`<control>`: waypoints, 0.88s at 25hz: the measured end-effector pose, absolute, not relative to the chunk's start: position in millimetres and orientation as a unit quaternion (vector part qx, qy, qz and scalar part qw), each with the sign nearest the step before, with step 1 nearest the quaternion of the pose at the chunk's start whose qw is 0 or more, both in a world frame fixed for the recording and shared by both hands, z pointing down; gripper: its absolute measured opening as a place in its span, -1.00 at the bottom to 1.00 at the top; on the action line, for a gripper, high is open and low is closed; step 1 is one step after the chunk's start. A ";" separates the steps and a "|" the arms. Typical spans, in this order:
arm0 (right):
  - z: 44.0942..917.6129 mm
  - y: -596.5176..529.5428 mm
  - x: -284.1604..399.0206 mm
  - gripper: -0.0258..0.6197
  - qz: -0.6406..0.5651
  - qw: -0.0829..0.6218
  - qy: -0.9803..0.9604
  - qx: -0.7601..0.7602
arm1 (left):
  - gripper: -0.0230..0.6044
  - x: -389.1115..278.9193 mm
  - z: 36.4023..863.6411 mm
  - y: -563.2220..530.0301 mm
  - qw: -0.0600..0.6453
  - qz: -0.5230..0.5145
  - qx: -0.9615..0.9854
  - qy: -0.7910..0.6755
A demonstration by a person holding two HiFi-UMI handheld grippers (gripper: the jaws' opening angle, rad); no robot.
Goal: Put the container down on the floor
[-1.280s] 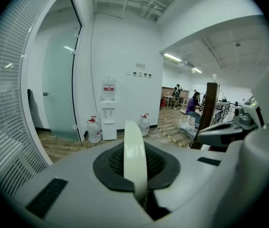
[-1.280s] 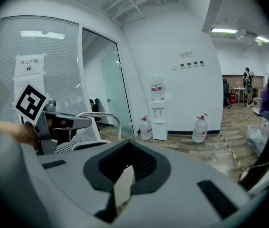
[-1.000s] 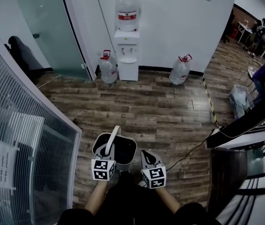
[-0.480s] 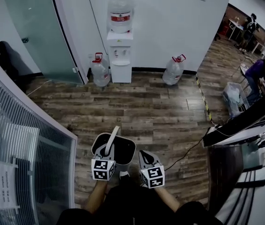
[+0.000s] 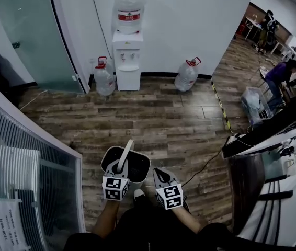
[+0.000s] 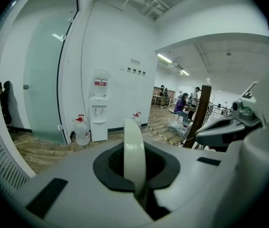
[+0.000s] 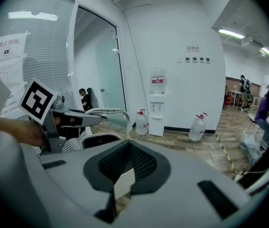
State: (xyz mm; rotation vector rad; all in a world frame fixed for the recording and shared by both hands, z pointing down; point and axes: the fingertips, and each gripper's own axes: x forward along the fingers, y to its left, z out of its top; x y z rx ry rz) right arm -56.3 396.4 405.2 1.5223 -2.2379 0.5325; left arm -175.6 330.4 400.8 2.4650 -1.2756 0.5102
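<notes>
A white container (image 5: 139, 161) with a dark inside hangs by its white strap handle (image 5: 125, 150) in front of my legs, above the wood floor; its height above the floor is not clear. My left gripper (image 5: 118, 167) is shut on that handle, which rises as a pale band (image 6: 134, 151) from the closed jaws (image 6: 141, 199). My right gripper (image 5: 159, 173) floats just right of the container, shut and holding nothing (image 7: 120, 188). From the right gripper view the left gripper (image 7: 75, 119), the handle (image 7: 107, 111) and the container's rim (image 7: 96, 137) show at the left.
A water dispenser (image 5: 127, 56) stands at the far wall between two water bottles (image 5: 104, 78) (image 5: 186, 75). A glass partition with blinds (image 5: 27, 177) runs along the left. A desk (image 5: 263, 132), a floor cable (image 5: 206, 165) and striped tape (image 5: 220, 106) lie right. A person (image 5: 277, 76) bends far right.
The room has slid left and down in the head view as the person turned. Both grippers and the hanging container keep their places relative to each other.
</notes>
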 end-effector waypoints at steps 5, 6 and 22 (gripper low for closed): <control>400.5 385.6 -65.2 -0.89 0.183 0.207 -0.789 0.548 | -0.89 -186.2 404.0 325.9 0.165 0.173 0.865 -0.442; 398.4 383.8 -66.5 -0.89 0.178 0.211 -0.790 0.547 | -0.89 -188.6 403.9 324.1 0.165 0.169 0.864 -0.443; 406.5 362.4 -65.2 -0.89 0.176 0.211 -0.798 0.536 | -0.89 -197.3 406.9 299.6 0.179 0.155 0.854 -0.463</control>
